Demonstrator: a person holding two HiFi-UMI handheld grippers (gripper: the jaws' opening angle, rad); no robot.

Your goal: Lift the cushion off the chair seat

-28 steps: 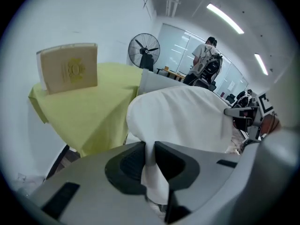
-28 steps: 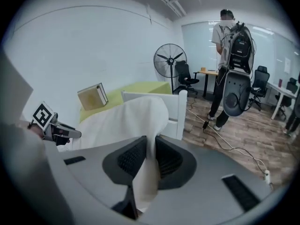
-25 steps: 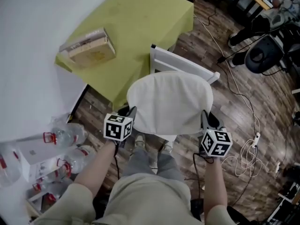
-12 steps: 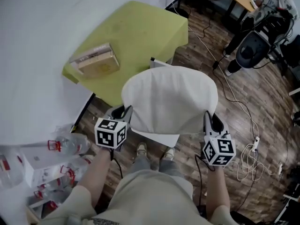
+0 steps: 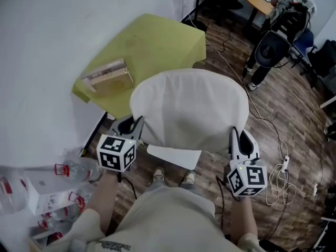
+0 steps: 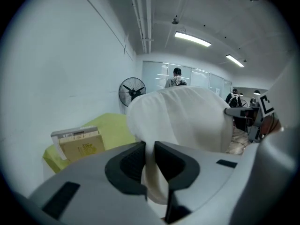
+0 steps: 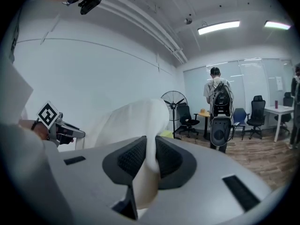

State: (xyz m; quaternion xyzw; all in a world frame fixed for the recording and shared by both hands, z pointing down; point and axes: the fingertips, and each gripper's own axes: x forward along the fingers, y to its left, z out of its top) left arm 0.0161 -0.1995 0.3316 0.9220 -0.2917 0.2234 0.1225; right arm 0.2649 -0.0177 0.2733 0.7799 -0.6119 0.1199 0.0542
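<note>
Two pinches carry the whole load here. The left gripper (image 5: 136, 125) has its jaws pressed onto the left edge of the white cushion (image 5: 189, 109), and the right gripper (image 5: 234, 136) has its jaws clamped on the right edge. Each gripper view shows a fold of white fabric squeezed between the dark pads and nothing else.

The cushion hangs in the air between the two grippers, in front of the person, spread wide and roughly level. A flat white panel (image 5: 176, 156) peeks out under its near edge. It is probably the chair seat, though I cannot be sure, as the cushion hides the rest of the chair. By that reading the cushion looks clear of the seat and the lift is close to done.

To do this step well:
- Raise both hands at the same pace, so that the cushion stays flat and its weight is shared.
- Hold both pinches firm, because only a thin fold of cover sits between the pads and it could creep out.
- Keep the hands the same width apart; pulling outward would strain the fabric, and closing in would let the middle sag.
- Stay off the green tabletop (image 5: 157, 41) and the carton (image 5: 107, 76) lying on it, both near on the left.
</note>
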